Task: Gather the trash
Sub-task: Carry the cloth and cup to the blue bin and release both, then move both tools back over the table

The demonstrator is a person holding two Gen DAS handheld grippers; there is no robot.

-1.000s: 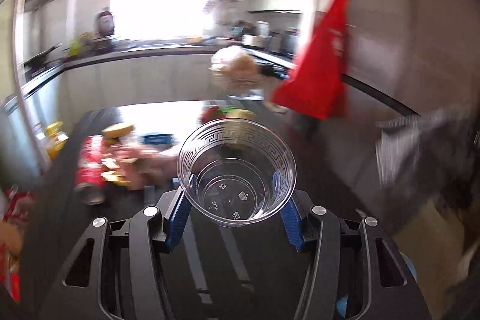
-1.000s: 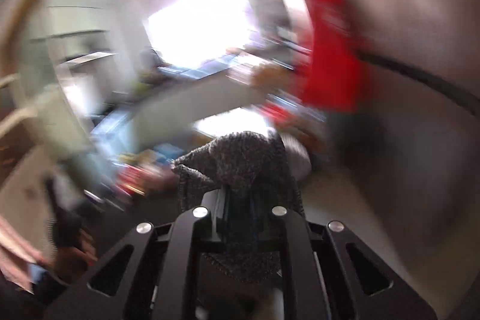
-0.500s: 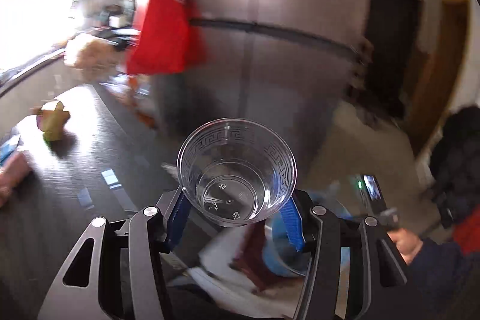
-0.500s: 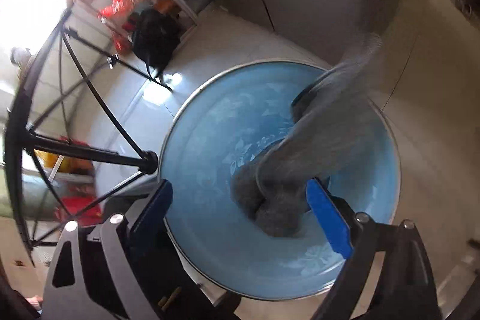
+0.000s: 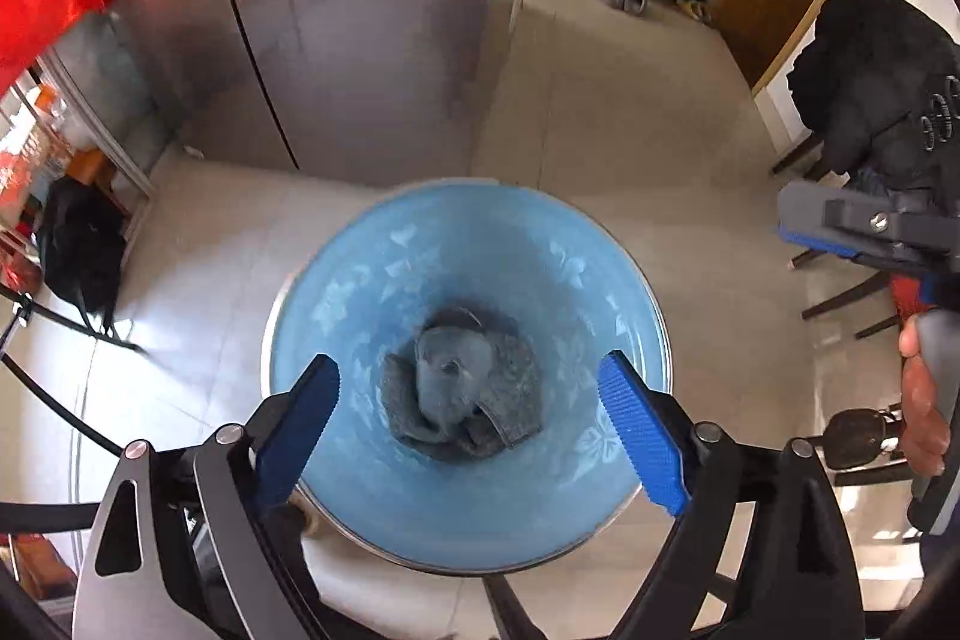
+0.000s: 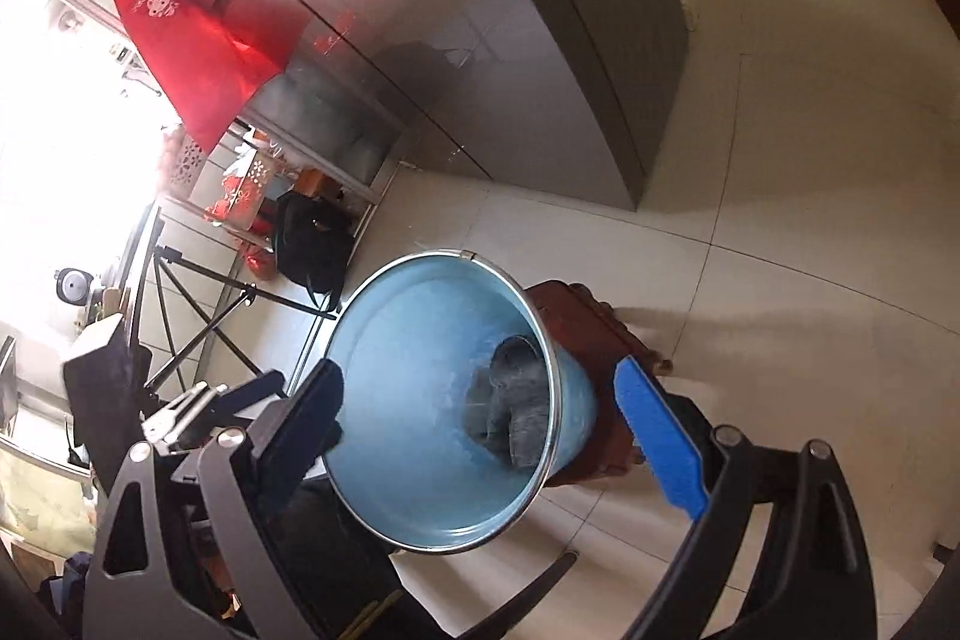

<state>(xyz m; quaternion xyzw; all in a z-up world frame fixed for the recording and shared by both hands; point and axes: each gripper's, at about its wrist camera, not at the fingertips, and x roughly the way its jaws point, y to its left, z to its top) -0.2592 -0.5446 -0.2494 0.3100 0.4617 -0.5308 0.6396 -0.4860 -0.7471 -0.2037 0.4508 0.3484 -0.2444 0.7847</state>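
Left wrist view: the left gripper [image 5: 468, 427] hangs directly over the blue bucket [image 5: 360, 292], its blue-padded jaws spread wide with nothing between them. Down at the bottom of the bucket lies a crumpled grey cloth [image 5: 465, 391], and a clear plastic cup [image 5: 447, 370] appears to sit on top of it, though its outline is faint against the fabric. Beyond the bucket's metal rim is pale tiled floor [image 5: 600, 112]. A black bag [image 5: 84, 244] slumps on the floor at the left, and the steel refrigerator [image 5: 360, 10] rises behind. At the right edge the right gripper [image 5: 864, 226] comes into view side-on, held in the person's hand [image 5: 921, 400], with a dark garment draped over a chair [image 5: 870, 82] behind it.

In the right wrist view the right gripper [image 6: 480, 424] is also spread wide and empty, held above and to one side of the bucket [image 6: 414, 340], which stands on a brown wooden stool [image 6: 588, 322]. The grey cloth [image 6: 516, 400] rests against the bucket's inner wall near the bottom. Farther off, tripod legs [image 6: 222, 304] cross the floor, the black bag [image 6: 312, 244] sits by a shelf, and a red bag [image 6: 198, 52] hangs beside the refrigerator [image 6: 510, 40].
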